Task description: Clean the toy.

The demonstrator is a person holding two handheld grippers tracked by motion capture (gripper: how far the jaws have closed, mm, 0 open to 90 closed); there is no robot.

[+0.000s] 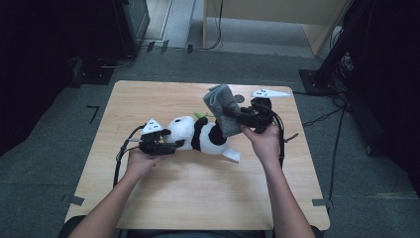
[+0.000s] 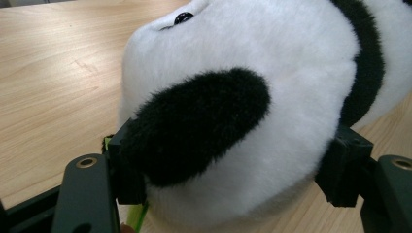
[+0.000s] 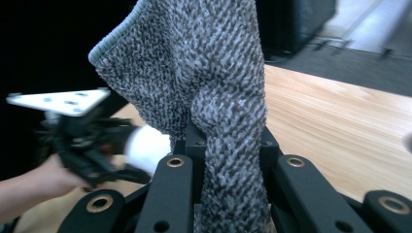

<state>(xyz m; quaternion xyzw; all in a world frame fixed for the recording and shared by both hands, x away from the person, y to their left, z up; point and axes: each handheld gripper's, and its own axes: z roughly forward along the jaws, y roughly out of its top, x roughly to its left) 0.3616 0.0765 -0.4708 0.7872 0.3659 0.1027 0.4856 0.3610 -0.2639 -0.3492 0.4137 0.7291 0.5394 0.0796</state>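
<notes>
A black-and-white panda plush [image 1: 203, 134] lies on its side in the middle of the wooden table [image 1: 198, 198]. My left gripper [image 1: 174, 144] is shut on the panda's head [image 2: 272, 97]. Its jaws press the fur on either side, just below a black ear [image 2: 199, 121]. My right gripper [image 1: 236, 119] hovers over the panda's rear end, shut on a grey knitted cloth [image 1: 222, 106]. The cloth [image 3: 214, 73] rises upright from between the right gripper's jaws [image 3: 228, 145]. The left gripper [image 3: 82, 141] appears blurred at the far left of the right gripper view.
A white tag [image 1: 232, 154] sticks out beneath the panda, and a green bit [image 1: 200, 115] shows behind it. Grey carpet surrounds the table. Dark equipment [image 1: 129, 25] stands at the back left, stands and cables [image 1: 327, 74] at the right, and a wooden frame [image 1: 277, 20] at the back.
</notes>
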